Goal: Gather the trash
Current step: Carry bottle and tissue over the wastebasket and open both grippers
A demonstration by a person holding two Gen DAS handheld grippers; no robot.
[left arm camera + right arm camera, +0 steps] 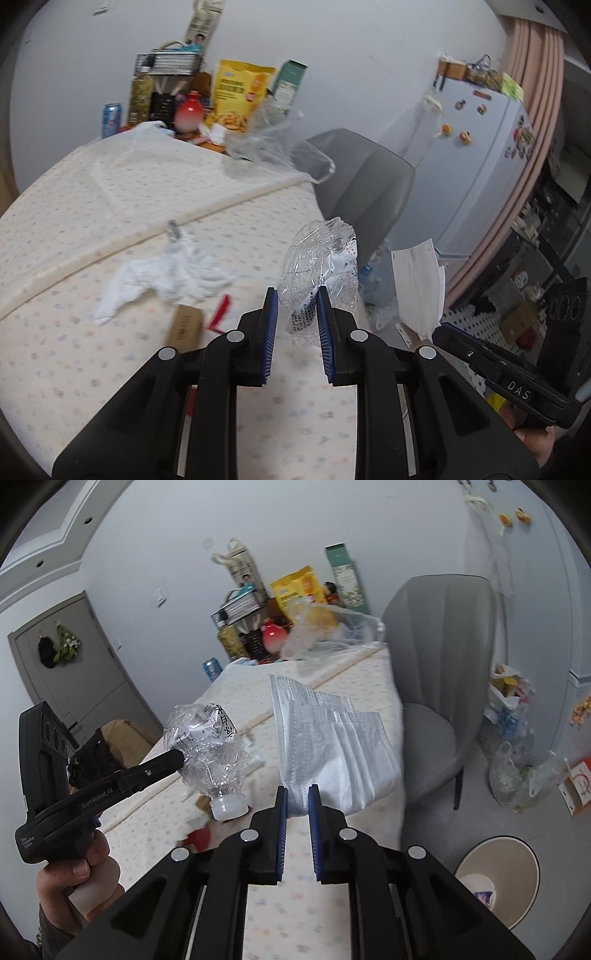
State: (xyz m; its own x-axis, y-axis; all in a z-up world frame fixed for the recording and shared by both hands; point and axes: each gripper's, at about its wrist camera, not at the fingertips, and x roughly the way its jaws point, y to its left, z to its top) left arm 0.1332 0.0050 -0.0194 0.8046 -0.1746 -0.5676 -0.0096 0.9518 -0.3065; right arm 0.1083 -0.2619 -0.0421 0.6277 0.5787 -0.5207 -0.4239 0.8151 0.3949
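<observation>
— What does each gripper hold?
— Left gripper (295, 314) clamps the crushed bottle (321, 266) above the counter (110, 192); right gripper (297, 801) pinches the face mask (332, 746) beside it.

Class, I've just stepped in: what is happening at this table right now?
A person is clearing rubbish with two handheld grippers. The left gripper is shut on a crushed clear plastic bottle, held up above the table. The right gripper is shut on a white face mask. A crumpled white tissue lies on the tablecloth, and a bin stands on the floor.
</observation>
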